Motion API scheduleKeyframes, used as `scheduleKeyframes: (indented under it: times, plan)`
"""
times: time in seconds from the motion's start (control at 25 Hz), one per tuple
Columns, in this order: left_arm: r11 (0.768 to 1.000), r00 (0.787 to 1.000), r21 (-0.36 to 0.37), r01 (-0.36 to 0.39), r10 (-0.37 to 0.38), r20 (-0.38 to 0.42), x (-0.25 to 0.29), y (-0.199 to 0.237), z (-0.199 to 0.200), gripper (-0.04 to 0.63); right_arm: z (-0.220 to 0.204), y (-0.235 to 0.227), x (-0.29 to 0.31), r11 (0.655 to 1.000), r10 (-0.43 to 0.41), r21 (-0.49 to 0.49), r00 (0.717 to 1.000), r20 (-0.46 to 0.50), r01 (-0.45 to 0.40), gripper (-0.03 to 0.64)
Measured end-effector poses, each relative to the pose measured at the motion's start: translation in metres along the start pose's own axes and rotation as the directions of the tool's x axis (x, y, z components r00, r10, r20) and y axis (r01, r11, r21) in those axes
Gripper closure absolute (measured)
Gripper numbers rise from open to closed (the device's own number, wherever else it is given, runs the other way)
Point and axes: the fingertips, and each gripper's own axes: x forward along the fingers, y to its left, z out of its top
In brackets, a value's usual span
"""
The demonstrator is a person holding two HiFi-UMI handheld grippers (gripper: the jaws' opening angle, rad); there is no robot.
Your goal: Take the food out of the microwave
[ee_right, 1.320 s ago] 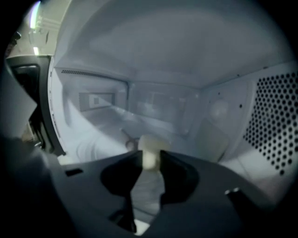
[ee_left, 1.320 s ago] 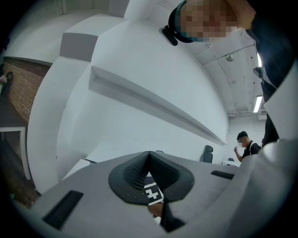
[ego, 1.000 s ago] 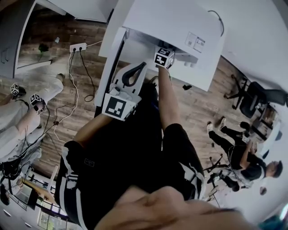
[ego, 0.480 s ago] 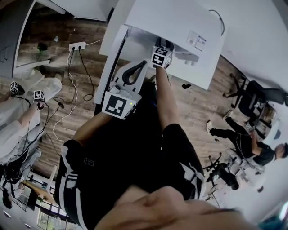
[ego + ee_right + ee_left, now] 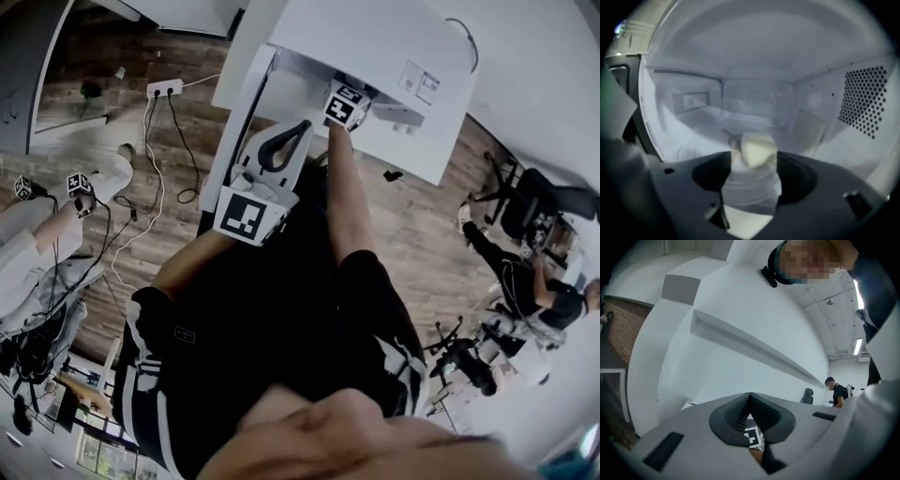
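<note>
Inside the microwave (image 5: 754, 56), on the cavity floor toward the front, the food (image 5: 758, 147) sits as a pale cream lump on top of what looks like a translucent tub (image 5: 752, 187), with a small brownish piece just behind it that is too blurred to name. The right gripper (image 5: 753, 159) is reaching into the cavity. Its 2 jaws have just been opening and now stand spread wide, with the food and tub between them but the pads not pressing on either. The left gripper (image 5: 749, 399) is held outside the oven with its jaws pressed together on nothing. The lump looks soft and light, so a squeeze on it directly would likely dent or crumble it, and its rounded top gives the pads little to bite on. The tub's ribbed wall seems the better place to take hold, low on its 2 opposite sides. That wall looks thin and could flex or slip under a hard pinch, so moderate pressure seems right. Keeping the tub upright matters, since the food appears only to rest on top. The perforated panel (image 5: 865, 101) on the side wall stands well apart from it.
</note>
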Motion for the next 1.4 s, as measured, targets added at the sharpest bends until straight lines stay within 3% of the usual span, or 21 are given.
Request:
scheduleKeyframes:
  times: [0.24,0.6,0.92,1.08,1.24,1.4]
  plan:
    - [1.000,1.000,-0.002,-0.011,0.011,-0.005,-0.004,0.012,0.003,0.563,0.005,-0.003,0.010,0.999,-0.032,0.013,0.999,-0.008,0.032,0.322]
    - [1.000,1.000,-0.011,-0.013,0.012,-0.008,-0.002,0.018,0.002,0.563,0.000,0.017,0.002,0.998,0.046,-0.051,0.999,-0.020,-0.047,0.324]
    - [1.000,1.000,-0.006,-0.009,0.009,0.008,-0.005,0.016,0.004,0.563,0.022,0.007,0.000,0.985,0.059,-0.168,0.995,0.081,-0.044,0.322]
    - [1.000,1.000,-0.005,-0.010,0.010,0.007,-0.006,0.016,0.004,0.563,0.024,0.000,0.007,0.988,0.093,-0.132,0.994,0.064,-0.084,0.313]
    - [1.000,1.000,-0.006,-0.016,0.016,0.007,-0.005,0.017,0.005,0.563,0.014,0.011,0.014,0.977,0.178,-0.119,0.984,0.006,-0.176,0.312]
    - [1.000,1.000,-0.003,-0.018,0.018,0.008,-0.004,0.016,0.005,0.563,0.008,0.018,0.011,0.974,0.172,-0.150,0.985,-0.011,-0.172,0.313]
